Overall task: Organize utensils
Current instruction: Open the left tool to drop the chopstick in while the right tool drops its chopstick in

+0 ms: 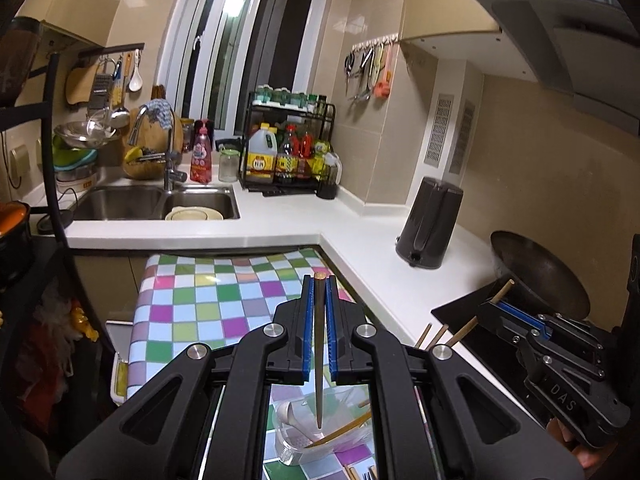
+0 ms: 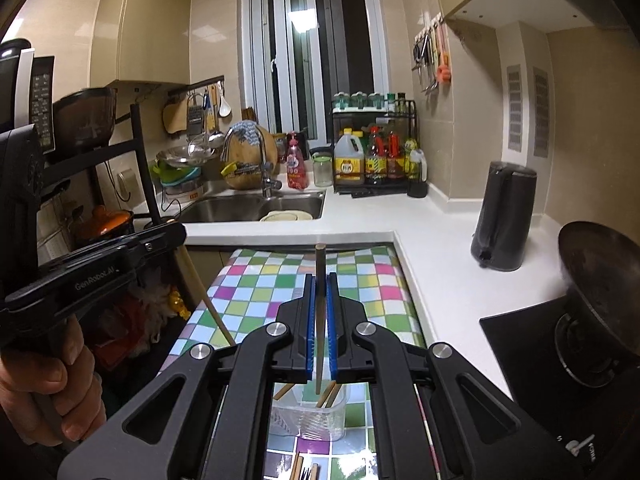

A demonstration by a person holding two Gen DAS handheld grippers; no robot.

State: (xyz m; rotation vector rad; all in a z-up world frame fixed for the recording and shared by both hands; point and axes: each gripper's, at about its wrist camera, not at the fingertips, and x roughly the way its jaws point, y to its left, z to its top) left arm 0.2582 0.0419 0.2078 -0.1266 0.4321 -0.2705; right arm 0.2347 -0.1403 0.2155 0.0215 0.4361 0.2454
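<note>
My left gripper (image 1: 319, 280) is shut on a wooden chopstick (image 1: 319, 352) held upright, its tip hanging over a clear plastic container (image 1: 292, 446) that holds a white spoon (image 1: 290, 414) and another chopstick. My right gripper (image 2: 319, 278) is shut on a second chopstick (image 2: 319, 320), its tip just above a clear container (image 2: 308, 416) with several chopsticks in it. Each gripper shows in the other view: the right one (image 1: 500, 298) with its chopstick, the left one (image 2: 176, 236) with its chopstick. Both containers stand on the checkered tablecloth (image 1: 208, 300).
More utensils lie on the cloth near the bottom edge (image 2: 304, 470). A white L-shaped counter (image 1: 360, 236) holds a black kettle (image 1: 430, 222), a wok (image 1: 540, 276) on the stove, a bottle rack (image 1: 288, 152) and a sink (image 1: 156, 202). A black shelf (image 2: 132, 160) stands at left.
</note>
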